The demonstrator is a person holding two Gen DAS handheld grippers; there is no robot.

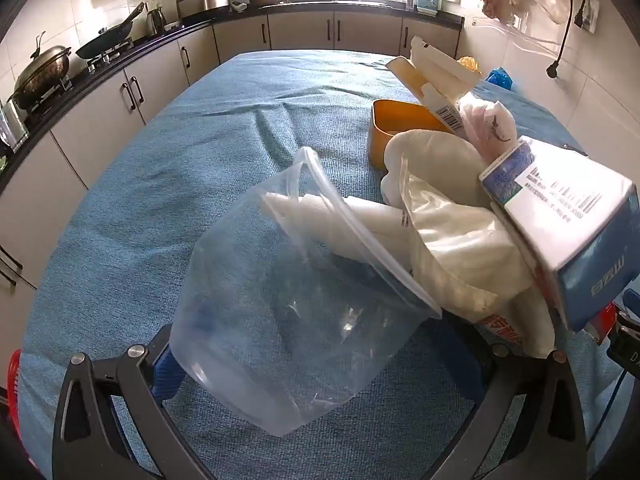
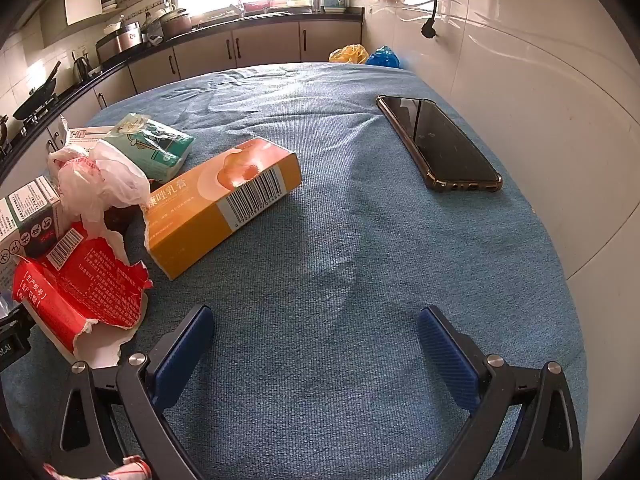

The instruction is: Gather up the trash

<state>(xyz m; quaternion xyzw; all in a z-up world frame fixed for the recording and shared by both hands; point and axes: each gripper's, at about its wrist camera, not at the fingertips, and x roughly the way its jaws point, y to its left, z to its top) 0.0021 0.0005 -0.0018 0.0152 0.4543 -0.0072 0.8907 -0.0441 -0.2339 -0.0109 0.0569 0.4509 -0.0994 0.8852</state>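
In the left wrist view a clear plastic cup (image 1: 288,320) lies tilted between the fingers of my left gripper (image 1: 320,364); the jaws stand wide and I cannot tell if they press it. White wrappers (image 1: 452,248) and a blue-white box (image 1: 568,216) pile up to its right. In the right wrist view my right gripper (image 2: 316,344) is open and empty over the blue cloth. An orange box (image 2: 224,204), a torn red packet (image 2: 80,292), a crumpled white bag (image 2: 100,180) and a green tissue pack (image 2: 156,144) lie to its left.
A black phone (image 2: 440,144) lies at the right near the white tiled wall (image 2: 540,100). An orange container (image 1: 400,128) stands behind the pile. Yellow (image 2: 349,54) and blue (image 2: 383,56) bags sit at the table's far end. Kitchen counters (image 1: 120,72) run along the left.
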